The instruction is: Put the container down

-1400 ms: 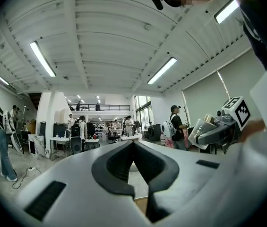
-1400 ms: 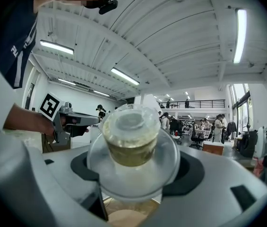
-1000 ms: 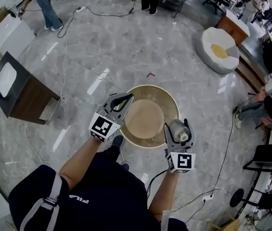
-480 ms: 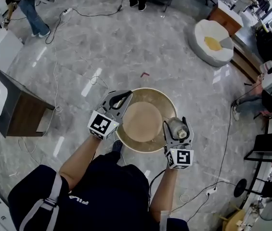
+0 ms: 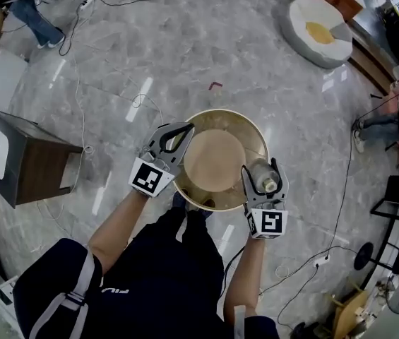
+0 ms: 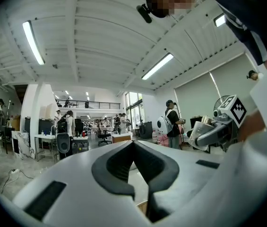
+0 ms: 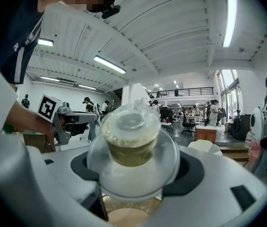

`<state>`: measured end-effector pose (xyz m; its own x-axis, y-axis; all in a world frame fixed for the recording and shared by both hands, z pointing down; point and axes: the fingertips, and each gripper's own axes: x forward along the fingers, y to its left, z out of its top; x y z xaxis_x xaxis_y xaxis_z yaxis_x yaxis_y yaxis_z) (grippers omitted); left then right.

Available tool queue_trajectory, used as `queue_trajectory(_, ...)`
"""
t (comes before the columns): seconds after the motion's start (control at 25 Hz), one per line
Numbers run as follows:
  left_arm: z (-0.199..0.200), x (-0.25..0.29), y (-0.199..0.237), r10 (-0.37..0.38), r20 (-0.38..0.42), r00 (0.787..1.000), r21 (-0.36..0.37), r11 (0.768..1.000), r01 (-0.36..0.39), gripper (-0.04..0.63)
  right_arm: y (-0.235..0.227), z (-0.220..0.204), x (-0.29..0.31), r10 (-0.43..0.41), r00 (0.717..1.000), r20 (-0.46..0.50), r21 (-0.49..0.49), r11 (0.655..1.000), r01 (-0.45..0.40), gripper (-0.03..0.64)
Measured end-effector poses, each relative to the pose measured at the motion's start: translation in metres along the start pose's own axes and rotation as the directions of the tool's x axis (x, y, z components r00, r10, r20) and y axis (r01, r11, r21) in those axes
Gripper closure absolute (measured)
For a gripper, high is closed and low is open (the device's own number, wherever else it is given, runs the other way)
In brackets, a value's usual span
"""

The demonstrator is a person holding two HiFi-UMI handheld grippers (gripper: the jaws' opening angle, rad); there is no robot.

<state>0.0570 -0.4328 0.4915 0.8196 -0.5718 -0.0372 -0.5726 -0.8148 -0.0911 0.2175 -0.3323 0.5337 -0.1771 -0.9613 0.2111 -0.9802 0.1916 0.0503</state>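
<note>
A clear lidded container (image 5: 266, 182) with yellow-brown contents is held in my right gripper (image 5: 263, 167), which is shut on it at the right rim of a round tan table (image 5: 213, 161) with a gold edge. The right gripper view shows the container (image 7: 132, 141) upright between the jaws of the right gripper (image 7: 135, 170), with the tan tabletop below it. My left gripper (image 5: 183, 128) hovers at the table's left rim. Its tips meet in the left gripper view (image 6: 134, 144), with nothing between them. That view also shows the right gripper (image 6: 218, 126) across from it.
A dark wooden cabinet (image 5: 15, 161) stands on the marble floor to the left. Cables (image 5: 114, 83) run over the floor behind the table. A white beanbag seat (image 5: 319, 20) lies at the back right. People stand at the room's edges.
The head view has drifted across the floor. Both grippers keep their places at the table's rim, and the right one still holds the container.
</note>
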Motion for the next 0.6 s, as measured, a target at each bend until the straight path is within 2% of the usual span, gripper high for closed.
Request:
queue_trajectory(0.24, -0.043, 0.019, -0.002, 0.007, -0.009, 1.000, -0.060, 0.998, -0.008, 0.571, -0.021, -0.059, 0.030, 0.032, 0.999, -0.040, 0.009, 0.999, -0.032, 0.256)
queue_trajectory(0.36, -0.078, 0.021, -0.011, 0.006, -0.034, 0.999, -0.057, 0.998, -0.008, 0.571, -0.028, -0.107, 0.045, 0.048, 0.996, -0.076, 0.024, 0.999, -0.046, 0.256)
queue_trajectory(0.48, -0.124, 0.018, -0.017, 0.016, -0.087, 0.996, -0.083, 0.996, -0.023, 0.571, -0.025, -0.159, 0.064, 0.073, 0.995, -0.065, -0.003, 0.997, -0.073, 0.256)
queue_trajectory(0.6, -0.179, 0.009, -0.033, 0.002, -0.143, 0.990, -0.081, 0.997, -0.014, 0.571, -0.025, -0.227, 0.071, 0.079, 0.985, -0.155, 0.055, 0.996, -0.071, 0.256)
